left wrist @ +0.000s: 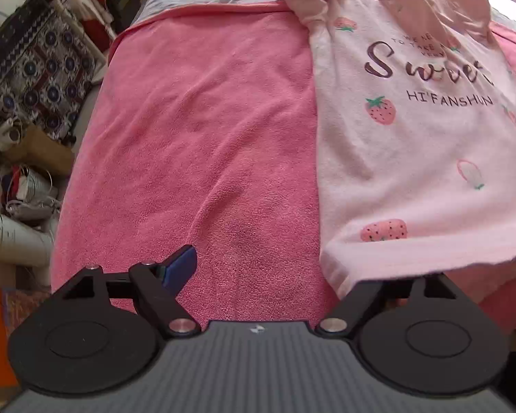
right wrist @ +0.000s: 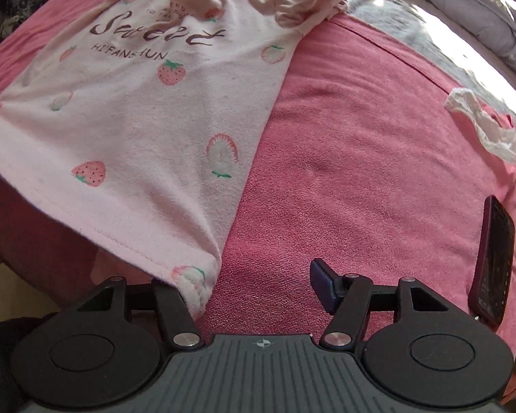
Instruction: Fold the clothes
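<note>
Left tongs (left wrist: pixel 271 275) and right tongs (right wrist: pixel 247 285) are gaping wide, each straddling a near hem corner of the pink strawberry T-shirt (left wrist: pixel 412 144), gripping nothing. Shirt lying flat on the pink towel (left wrist: pixel 206 130); next, probably pinching both corners to fold far.

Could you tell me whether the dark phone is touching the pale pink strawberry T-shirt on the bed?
Apart. The right wrist view shows the phone lying at the far right, with a wide stretch of bare pink towel between it and the strawberry T-shirt.
</note>
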`<state>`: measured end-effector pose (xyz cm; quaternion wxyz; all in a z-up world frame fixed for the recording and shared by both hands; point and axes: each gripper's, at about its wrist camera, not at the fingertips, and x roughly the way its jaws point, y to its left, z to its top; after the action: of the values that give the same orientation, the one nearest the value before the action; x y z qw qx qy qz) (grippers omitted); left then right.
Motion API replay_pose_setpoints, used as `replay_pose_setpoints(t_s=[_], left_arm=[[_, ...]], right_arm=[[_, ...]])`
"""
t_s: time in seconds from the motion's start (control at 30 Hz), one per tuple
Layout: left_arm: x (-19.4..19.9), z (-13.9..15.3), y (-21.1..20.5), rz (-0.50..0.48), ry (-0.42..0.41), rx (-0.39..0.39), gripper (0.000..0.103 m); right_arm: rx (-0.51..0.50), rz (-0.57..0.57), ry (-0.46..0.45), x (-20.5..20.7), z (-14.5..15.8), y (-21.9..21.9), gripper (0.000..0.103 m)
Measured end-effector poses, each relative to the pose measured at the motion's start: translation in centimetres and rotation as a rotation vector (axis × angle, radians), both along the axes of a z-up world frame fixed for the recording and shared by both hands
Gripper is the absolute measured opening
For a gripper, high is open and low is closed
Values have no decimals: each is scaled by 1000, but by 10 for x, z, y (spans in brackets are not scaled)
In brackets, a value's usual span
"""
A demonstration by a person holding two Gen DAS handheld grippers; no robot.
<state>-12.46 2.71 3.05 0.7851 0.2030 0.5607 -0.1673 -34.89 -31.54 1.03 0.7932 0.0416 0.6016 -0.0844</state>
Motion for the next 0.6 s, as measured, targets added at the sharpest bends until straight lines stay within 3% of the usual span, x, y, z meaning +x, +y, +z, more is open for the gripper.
replay_pose_setpoints(t_s=[0.13,0.2,0.3,0.47,0.6], left_arm=[[36,-3,7,164,163,-64,87],[41,-5,4,153,167,-67,87],[41,-12,-5,107,197,-11,87],[36,-18,-14,42,191,62,86],[24,-22,-16,-39,158,127,88]], right_arm=[[269,-180,4,8,9,-42,69],[354,-228,-22,11,14,-53,70],[237,-194,24,18,13,-45,71],[324,-316,-11,20,8,-39,71],[54,-95,-78,27,10,-4,71]])
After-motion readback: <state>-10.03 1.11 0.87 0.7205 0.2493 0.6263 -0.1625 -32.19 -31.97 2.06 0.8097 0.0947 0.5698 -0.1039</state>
